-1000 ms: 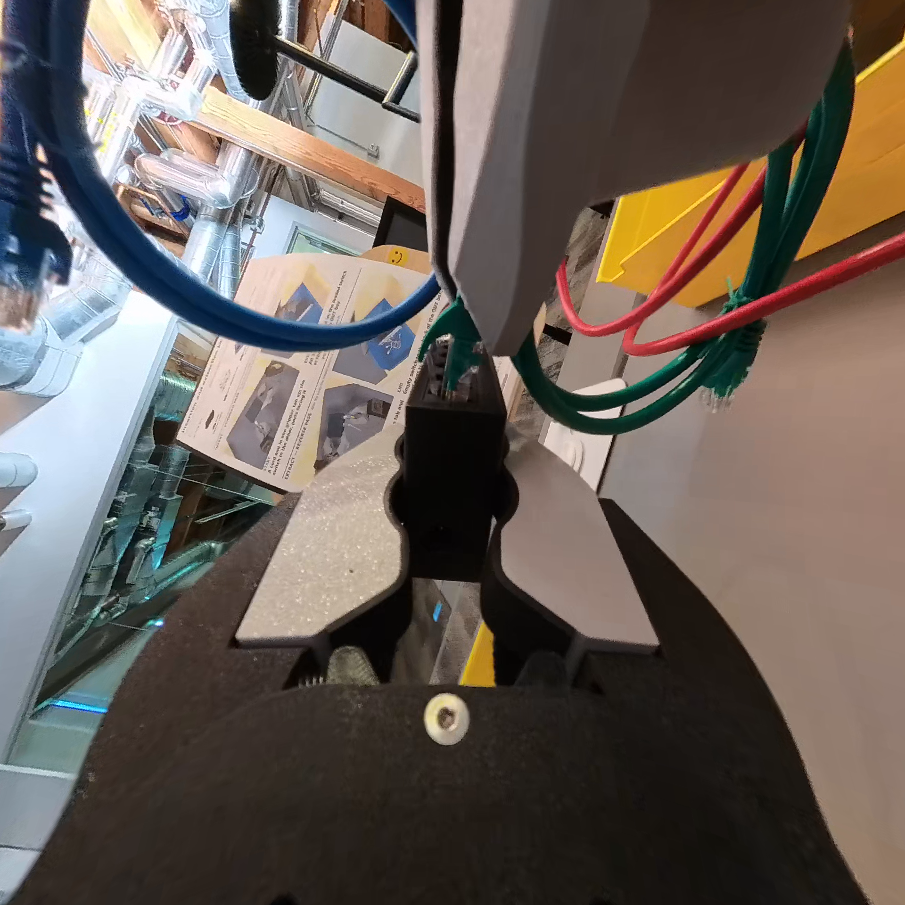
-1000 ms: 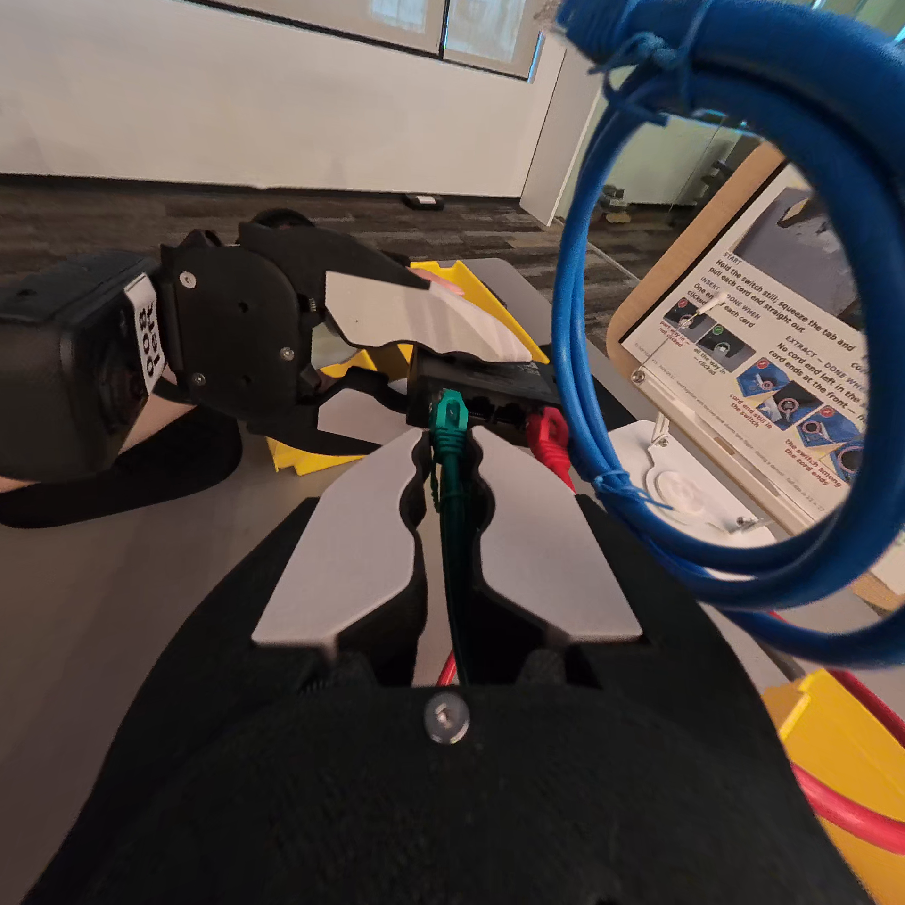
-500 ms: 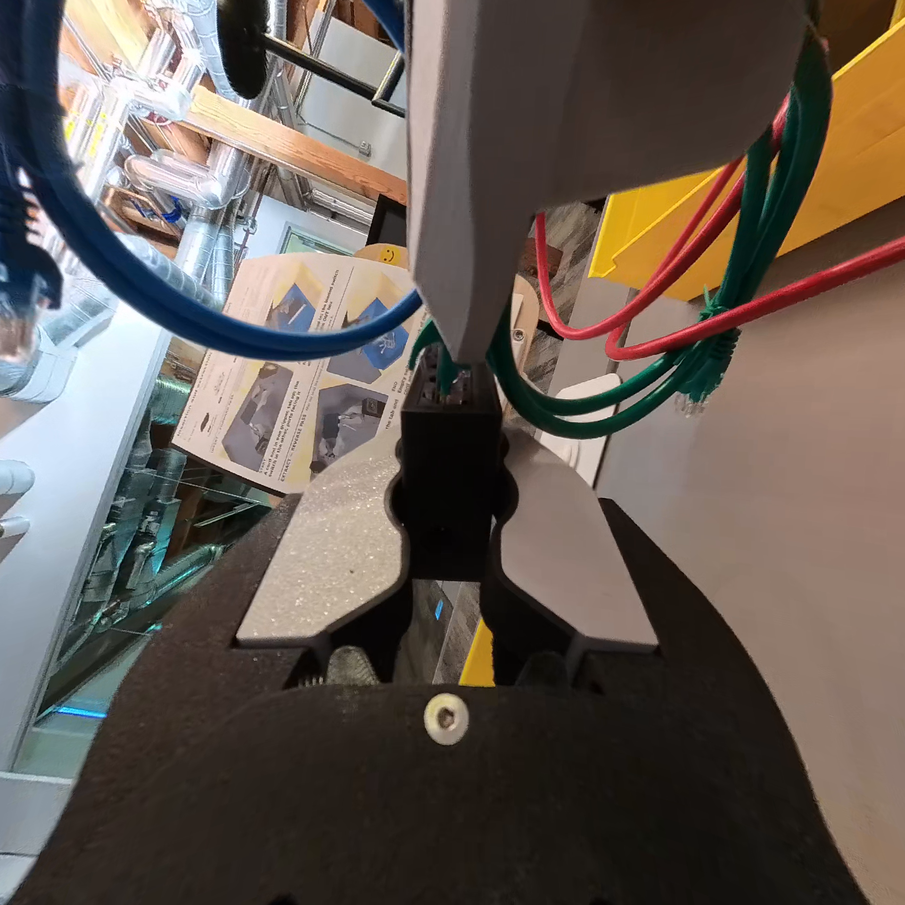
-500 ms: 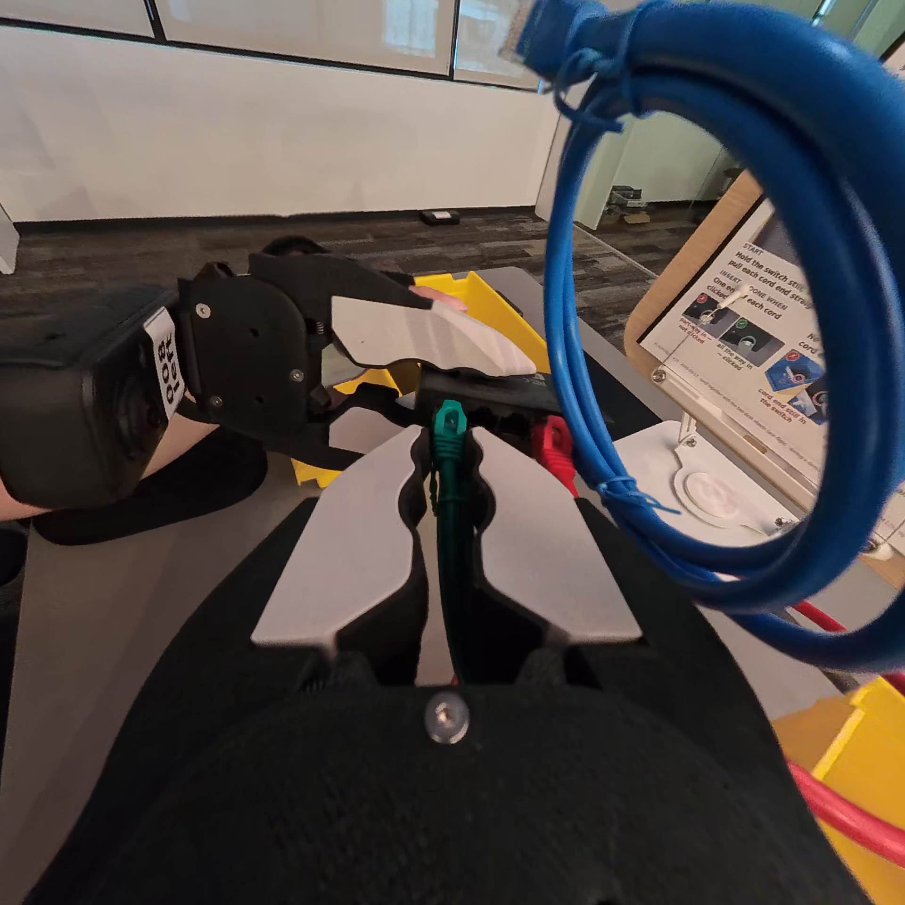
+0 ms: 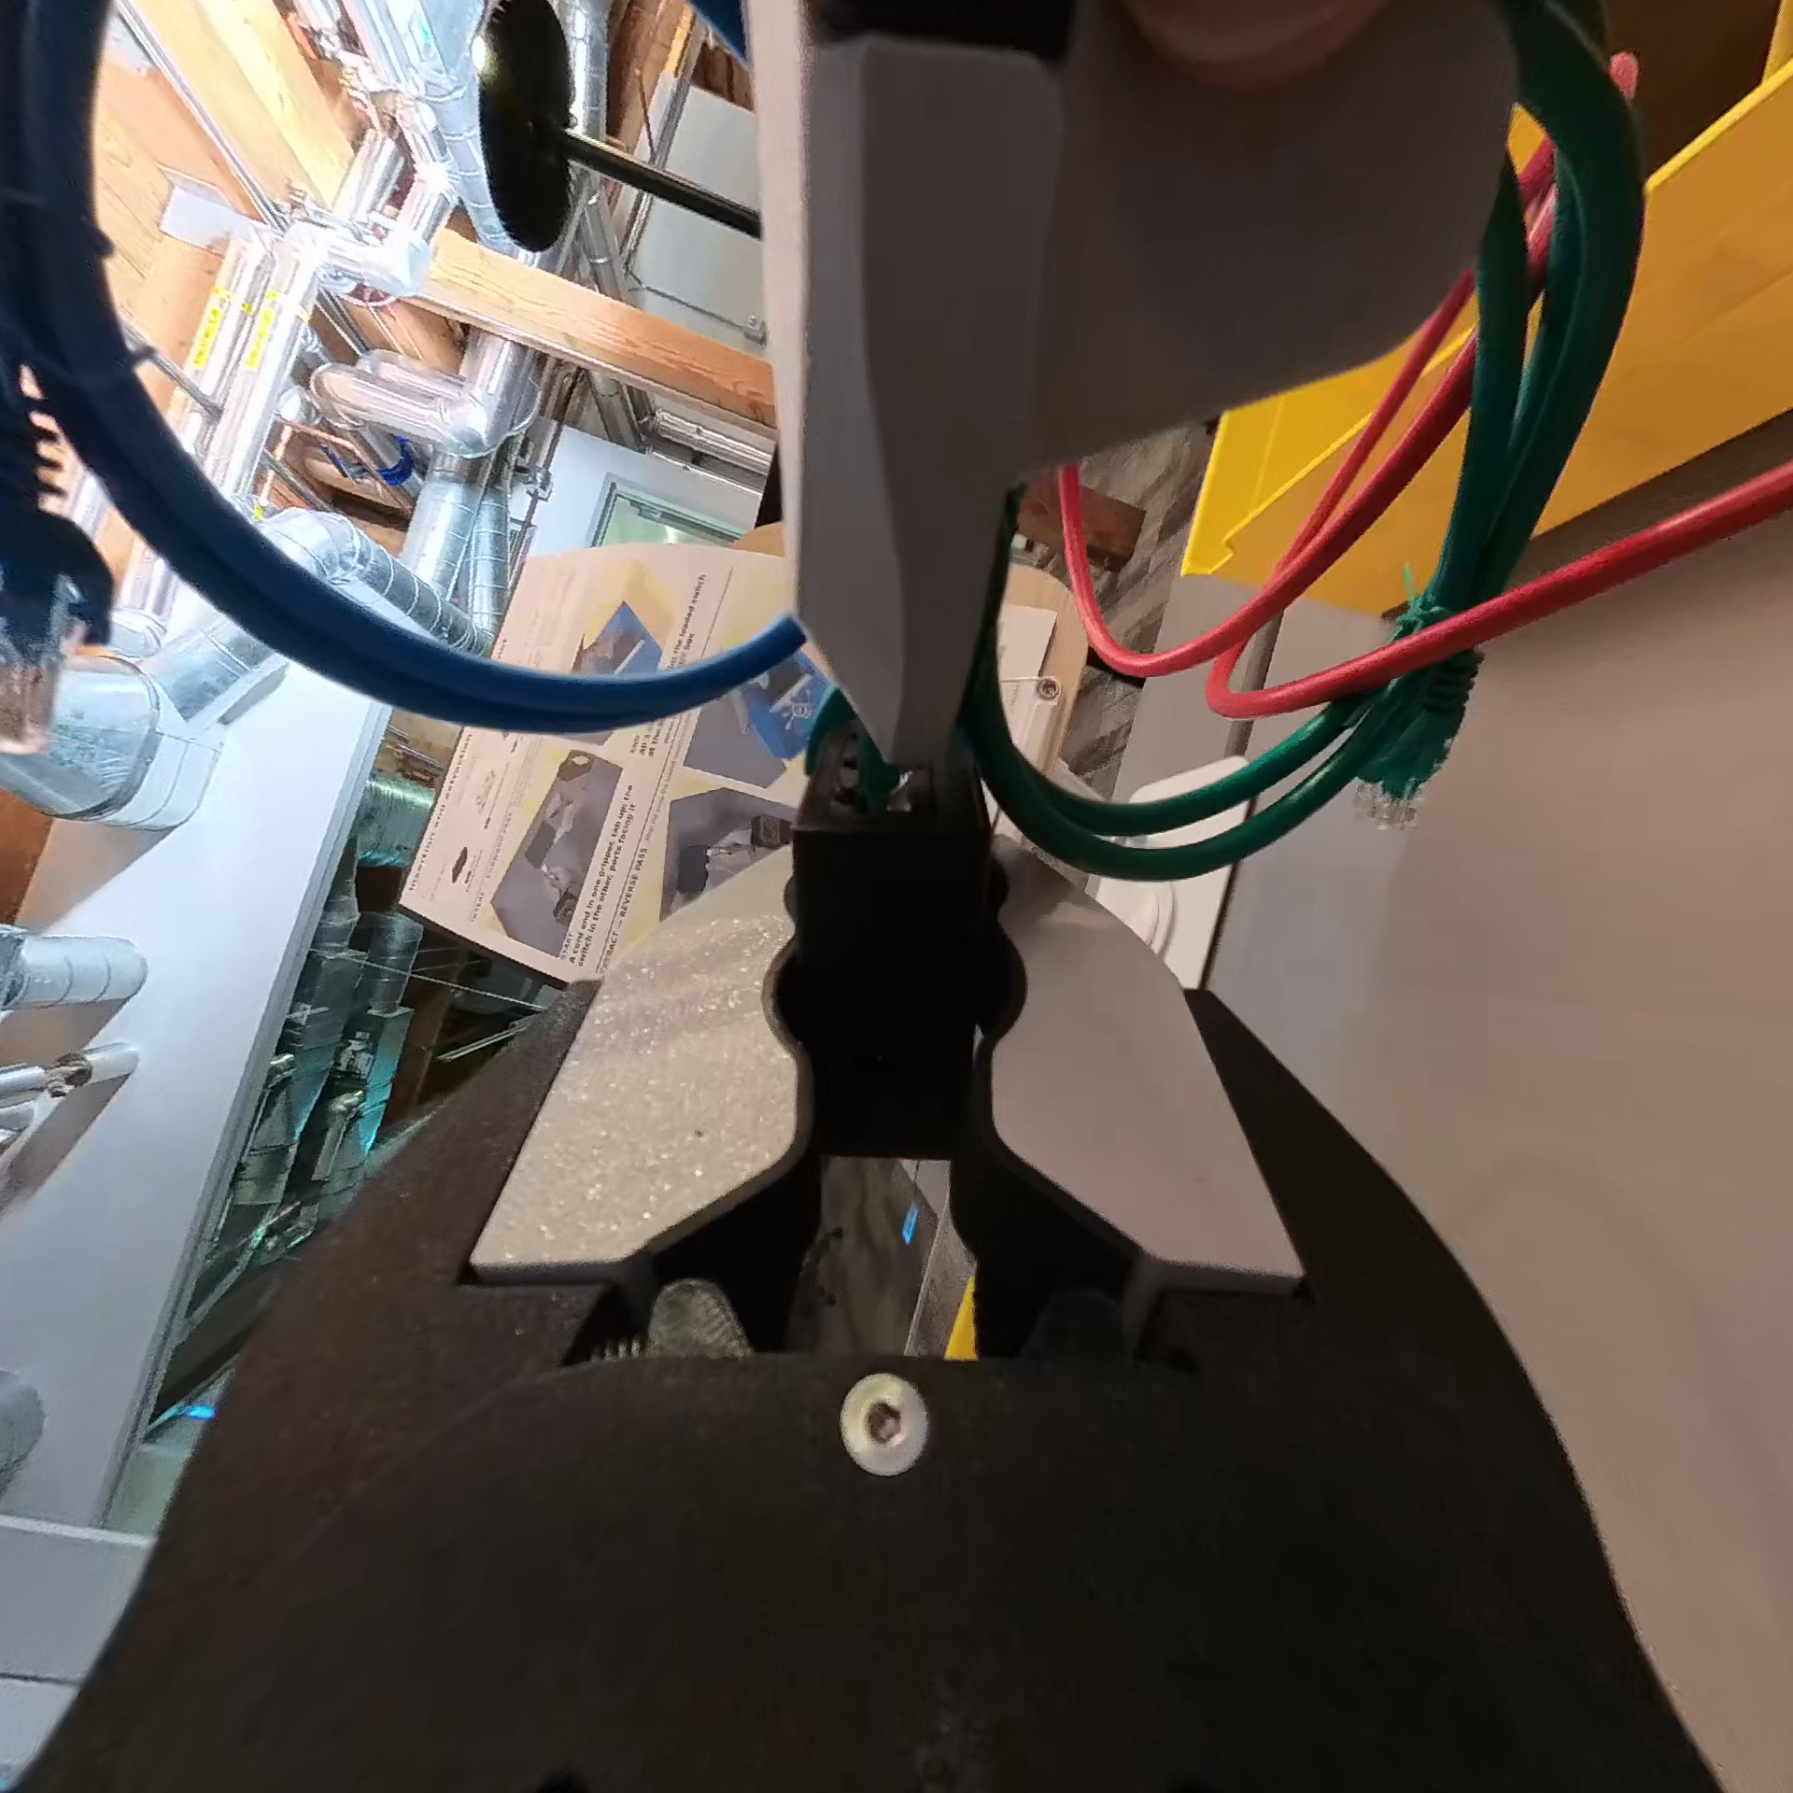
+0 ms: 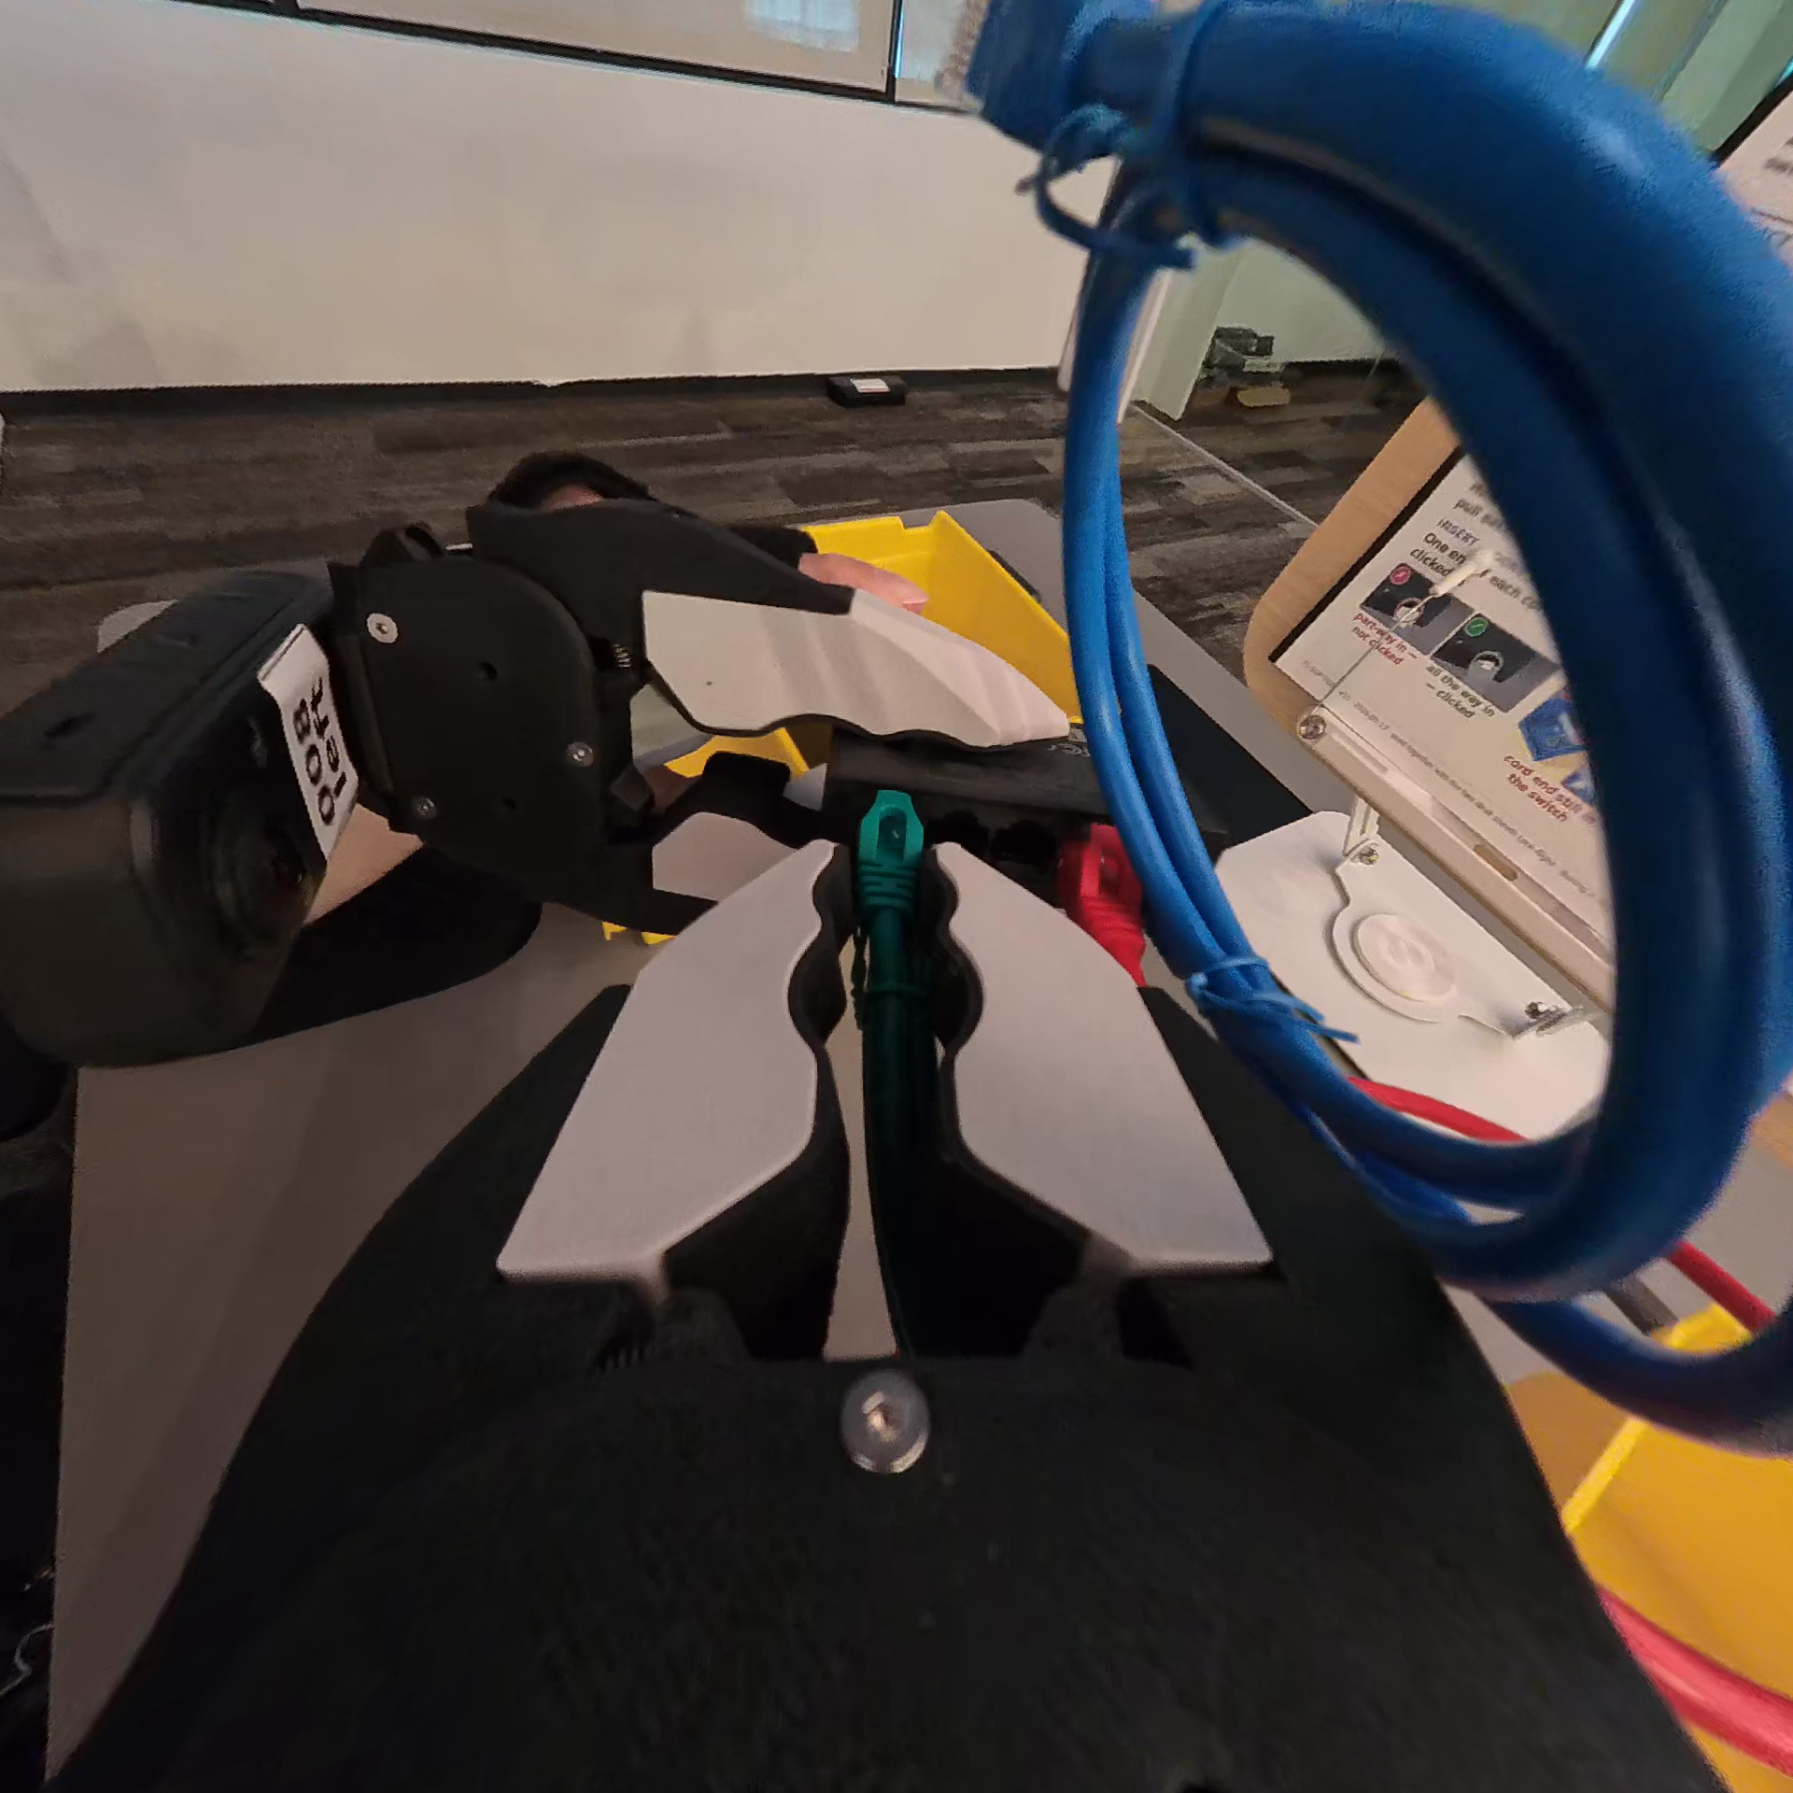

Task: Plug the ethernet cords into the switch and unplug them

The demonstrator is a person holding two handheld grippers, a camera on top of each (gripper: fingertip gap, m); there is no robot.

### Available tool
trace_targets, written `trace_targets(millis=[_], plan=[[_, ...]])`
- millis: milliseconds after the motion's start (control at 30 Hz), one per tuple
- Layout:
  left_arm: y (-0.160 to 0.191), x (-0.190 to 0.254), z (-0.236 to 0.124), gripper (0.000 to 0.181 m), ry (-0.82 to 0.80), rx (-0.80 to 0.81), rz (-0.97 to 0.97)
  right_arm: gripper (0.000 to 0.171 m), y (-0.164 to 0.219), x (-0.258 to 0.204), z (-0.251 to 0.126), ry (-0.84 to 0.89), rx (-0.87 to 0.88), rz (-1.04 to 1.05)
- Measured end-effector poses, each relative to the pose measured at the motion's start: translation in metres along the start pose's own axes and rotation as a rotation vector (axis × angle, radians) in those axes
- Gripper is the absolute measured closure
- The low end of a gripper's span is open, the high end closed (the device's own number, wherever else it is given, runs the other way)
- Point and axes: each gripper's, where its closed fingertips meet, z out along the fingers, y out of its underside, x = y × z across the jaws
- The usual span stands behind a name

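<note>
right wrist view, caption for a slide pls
Right gripper pinches the green plug at the switch held by the left gripper.

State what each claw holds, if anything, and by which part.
The left claw grips the black switch across its body. The right claw pinches the green cord just behind its plug.

The black switch (image 5: 891, 980) is a small box held above the counter, ports facing the green cord (image 6: 891, 878). The green plug sits at a port on the left, its cable looped and tied. A red cord (image 6: 1096, 897) is plugged in further right. A coiled blue cord (image 6: 1455, 679) hangs beside them, one plug free.
</note>
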Motion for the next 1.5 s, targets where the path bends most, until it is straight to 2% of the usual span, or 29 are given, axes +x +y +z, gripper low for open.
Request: trace_targets(millis=[300,400,500,667,733,833,1000,1133,1233,1367,1500], plan=[[0.013,0.001,0.005,0.152,0.029,-0.022,0.042,0.156,0.008,0.006,0.003,0.059,-0.086,-0.146],[0.027,-0.007,0.004,0.151,0.007,-0.058,0.046,0.152,-0.007,0.005,-0.027,0.108,-0.05,-0.286],[0.036,-0.02,0.001,0.151,-0.024,-0.065,0.034,0.152,-0.029,0.005,-0.069,0.149,0.054,-0.334],[0.032,-0.026,-0.011,0.152,-0.001,0.015,0.057,0.14,-0.053,0.024,-0.116,0.243,0.282,-0.378],[0.028,-0.03,-0.015,0.151,-0.013,0.043,0.048,0.133,-0.05,0.033,-0.115,0.248,0.294,-0.375],[0.017,-0.029,-0.018,0.151,-0.012,0.087,0.065,0.122,-0.04,0.033,-0.099,0.162,0.262,-0.297],[0.009,-0.023,-0.016,0.151,-0.012,0.084,0.091,0.122,-0.029,0.026,-0.071,0.157,0.165,-0.354],[0.014,-0.028,-0.016,0.151,-0.034,0.065,0.08,0.122,-0.027,0.036,-0.068,0.245,0.136,-0.414],[0.017,-0.036,-0.018,0.151,-0.051,0.062,0.048,0.126,-0.037,0.039,-0.079,0.302,0.182,-0.46],[0.02,-0.043,-0.022,0.151,-0.011,0.076,-0.091,0.145,-0.042,0.033,-0.092,0.332,0.217,-0.601],[0.018,-0.047,-0.028,0.151,0.01,0.105,-0.136,0.145,-0.038,0.016,-0.088,0.291,0.219,-0.763]])
